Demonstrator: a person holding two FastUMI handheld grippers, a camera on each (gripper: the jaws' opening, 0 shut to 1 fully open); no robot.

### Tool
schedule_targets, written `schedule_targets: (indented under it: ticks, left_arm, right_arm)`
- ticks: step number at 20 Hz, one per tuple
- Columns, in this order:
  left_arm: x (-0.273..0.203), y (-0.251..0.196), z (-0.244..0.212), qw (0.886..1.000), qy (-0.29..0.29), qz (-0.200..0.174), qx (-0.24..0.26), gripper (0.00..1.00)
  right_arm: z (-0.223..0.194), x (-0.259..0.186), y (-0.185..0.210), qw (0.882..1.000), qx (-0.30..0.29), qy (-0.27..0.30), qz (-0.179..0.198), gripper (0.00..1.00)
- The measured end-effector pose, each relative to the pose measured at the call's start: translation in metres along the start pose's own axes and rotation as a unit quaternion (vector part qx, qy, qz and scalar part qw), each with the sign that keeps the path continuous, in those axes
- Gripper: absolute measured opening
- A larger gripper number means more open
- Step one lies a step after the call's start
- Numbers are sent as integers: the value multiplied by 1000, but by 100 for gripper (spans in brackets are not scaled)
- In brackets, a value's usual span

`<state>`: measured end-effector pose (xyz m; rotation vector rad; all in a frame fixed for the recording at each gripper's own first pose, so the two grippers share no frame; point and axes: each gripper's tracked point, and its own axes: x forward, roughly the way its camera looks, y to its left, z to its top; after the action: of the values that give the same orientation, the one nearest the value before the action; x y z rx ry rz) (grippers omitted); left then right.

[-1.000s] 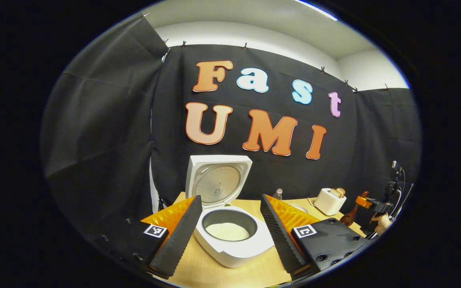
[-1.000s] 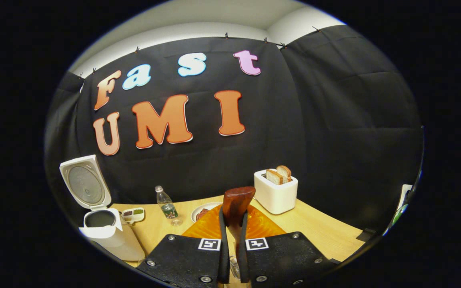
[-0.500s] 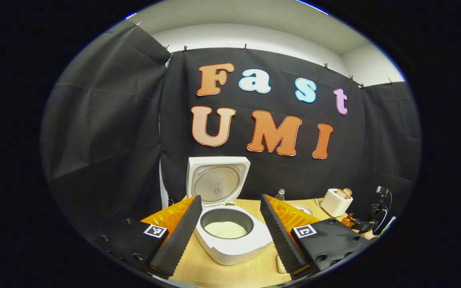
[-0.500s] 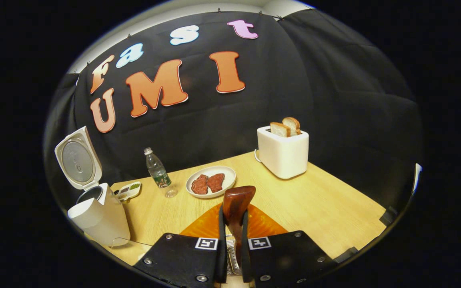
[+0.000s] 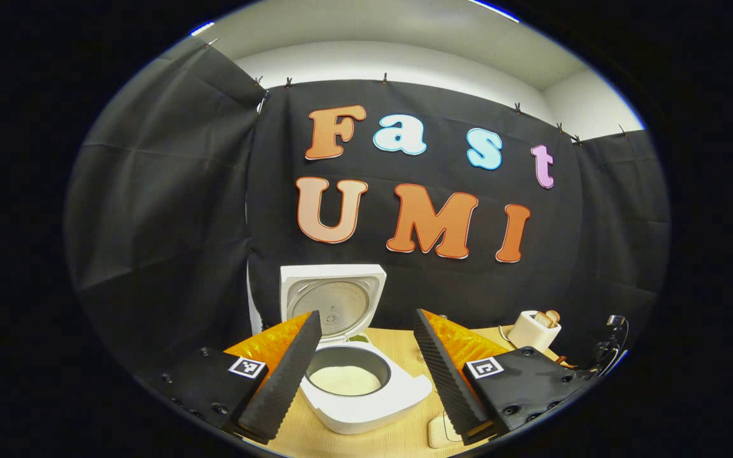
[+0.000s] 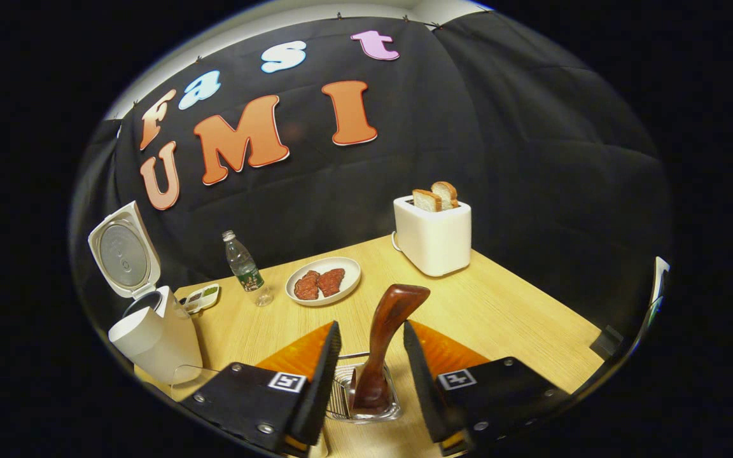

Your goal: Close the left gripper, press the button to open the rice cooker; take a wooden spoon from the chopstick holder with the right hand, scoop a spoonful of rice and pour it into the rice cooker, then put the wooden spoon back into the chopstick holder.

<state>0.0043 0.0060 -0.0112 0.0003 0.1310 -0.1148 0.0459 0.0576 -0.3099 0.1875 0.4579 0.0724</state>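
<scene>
Both claws stand with their jaws apart, and I have nothing clamped in either. Nearest in the right gripper view, my right claw [image 6: 366, 375] straddles the chopstick holder [image 6: 366, 397], a wire and clear-walled stand on the bench [image 6: 500, 318]. The wooden spoon [image 6: 384, 343] stands in it, bowl down and handle leaning up toward the right, free of both fingers [image 6: 319, 388]. Off to the left sits the rice cooker [image 6: 153, 337] with its lid [image 6: 121, 251] tipped up. Beyond the spoon I see a plate [image 6: 323, 280] with two dark reddish pieces on it, a water bottle [image 6: 242, 270] just left of that, and a small divided dish [image 6: 201, 298] by the cooker. Farther back stands a white toaster [image 6: 431, 235] with two bread slices [image 6: 435, 196] poking out.

In the left gripper view, my left claw [image 5: 366, 369] frames the rice cooker [image 5: 357, 397] close ahead on the bench [image 5: 398, 439]. Its inner pot holds a layer of white rice [image 5: 344, 380], and the lid [image 5: 331, 299] stands upright behind. A small pale item [image 5: 438, 432] lies by the right finger; I cannot tell what it is. Farther right, the toaster [image 5: 532, 329] sits near the black booth wall [image 5: 163, 222].
</scene>
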Motion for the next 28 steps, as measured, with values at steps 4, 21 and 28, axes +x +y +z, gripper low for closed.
schedule_targets:
  ticks: [4,21,28]
  left_arm:
    - [36,0,18,1000,-14,3,18,100]
    - [245,41,43,996,-1,66,62,99]
    - [295,66,11,995,48,77,39,99]
  right_arm:
    - [38,-31,-4,999,40,-32,0,95]
    - [94,-66,-9,997,15,-76,-14,95]
    - [98,-69,-12,996,-1,-79,-30,95]
